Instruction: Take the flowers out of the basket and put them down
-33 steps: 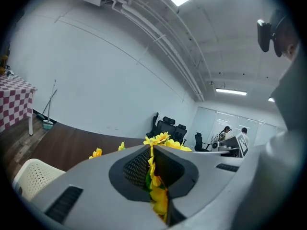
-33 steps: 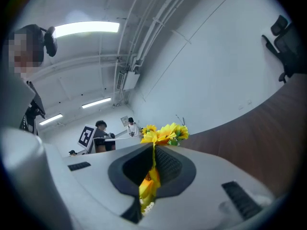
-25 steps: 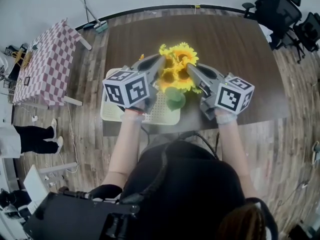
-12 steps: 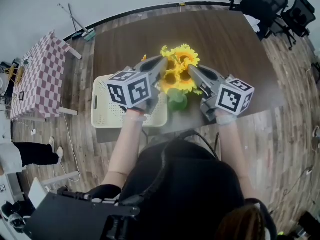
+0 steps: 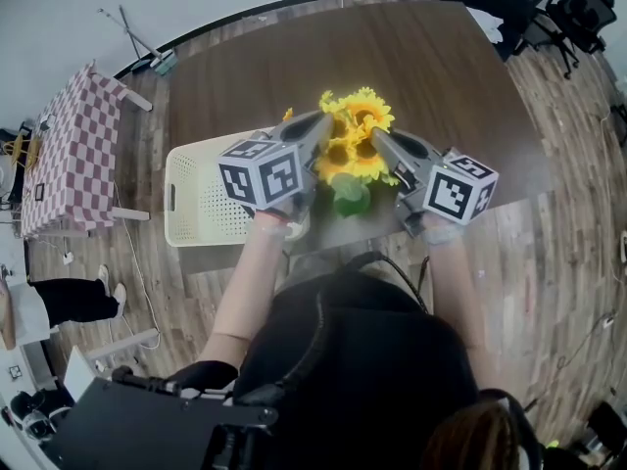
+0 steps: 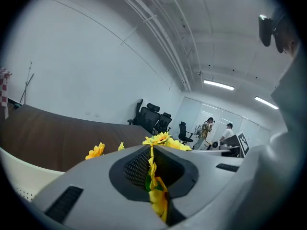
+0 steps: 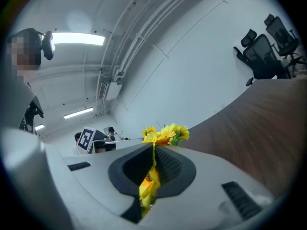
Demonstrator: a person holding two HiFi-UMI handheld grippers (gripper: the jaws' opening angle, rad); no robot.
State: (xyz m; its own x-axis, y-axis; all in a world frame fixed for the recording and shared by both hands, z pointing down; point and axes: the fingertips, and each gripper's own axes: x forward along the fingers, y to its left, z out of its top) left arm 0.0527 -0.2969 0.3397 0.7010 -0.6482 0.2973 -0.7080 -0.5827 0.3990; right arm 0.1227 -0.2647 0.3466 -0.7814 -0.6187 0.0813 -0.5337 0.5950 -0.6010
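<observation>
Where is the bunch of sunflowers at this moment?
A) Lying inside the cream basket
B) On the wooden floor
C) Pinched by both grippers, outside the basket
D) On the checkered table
C: the left gripper and the right gripper are each shut on the sunflowers, with yellow petals caught between the jaws in both gripper views, and the bunch is over the dark table, to the right of the cream basket.

Perforated plastic basket (image 5: pixel 203 202), matt wooden table (image 5: pixel 441 76)
</observation>
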